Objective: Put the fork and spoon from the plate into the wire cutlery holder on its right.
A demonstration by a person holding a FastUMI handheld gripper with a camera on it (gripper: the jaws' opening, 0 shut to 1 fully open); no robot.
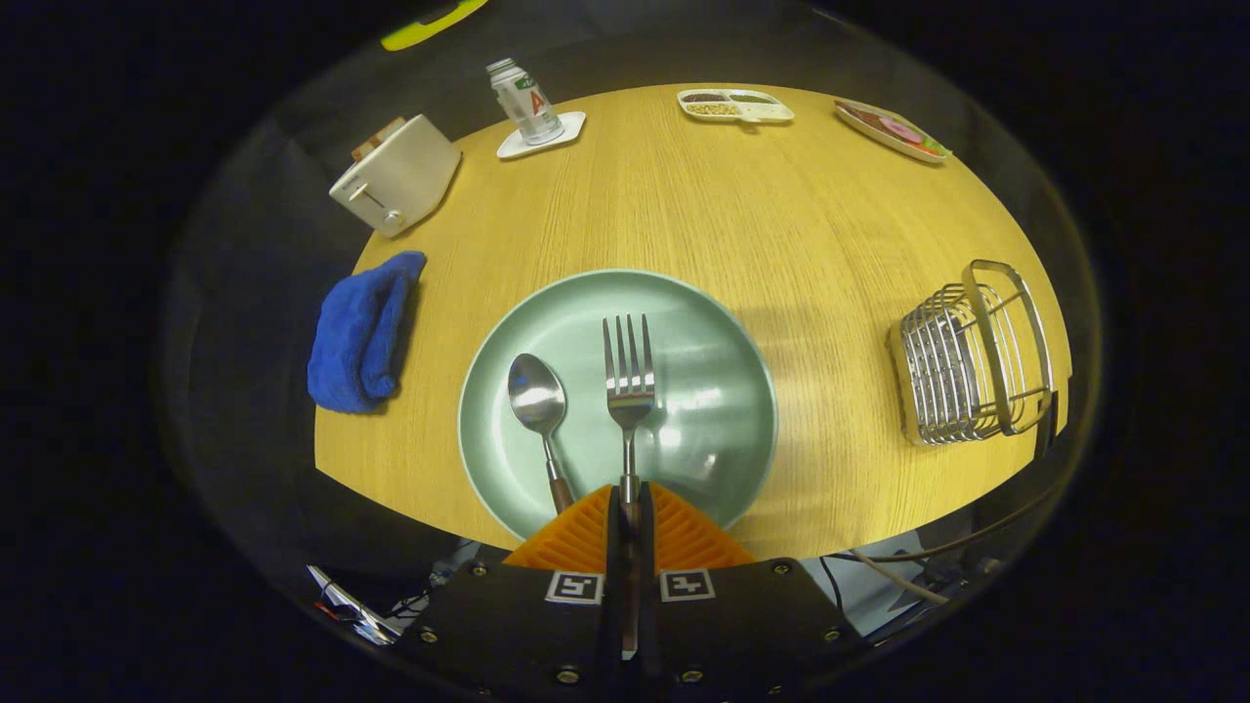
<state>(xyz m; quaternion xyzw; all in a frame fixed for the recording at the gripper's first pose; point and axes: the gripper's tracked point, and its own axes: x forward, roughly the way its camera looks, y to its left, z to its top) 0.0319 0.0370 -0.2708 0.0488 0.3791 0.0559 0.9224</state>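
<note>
A pale green plate (718, 430) lies on the wooden table just ahead of my fingers. A metal fork (628, 376) rests on it with tines pointing away; its wooden handle runs back between my fingers, and my gripper (630, 503) is shut on that handle. A metal spoon (537, 395) lies on the plate to the fork's left, its handle end hidden behind my left finger. The wire cutlery holder (972, 356) stands to the right of the plate, near the table's near edge.
A folded blue cloth (361, 332) lies left of the plate. Beyond it stands a white toaster (395, 176). At the far side are a bottle on a white coaster (527, 103), a divided snack tray (734, 104) and a patterned dish (891, 129). Cables hang below the table's near edge.
</note>
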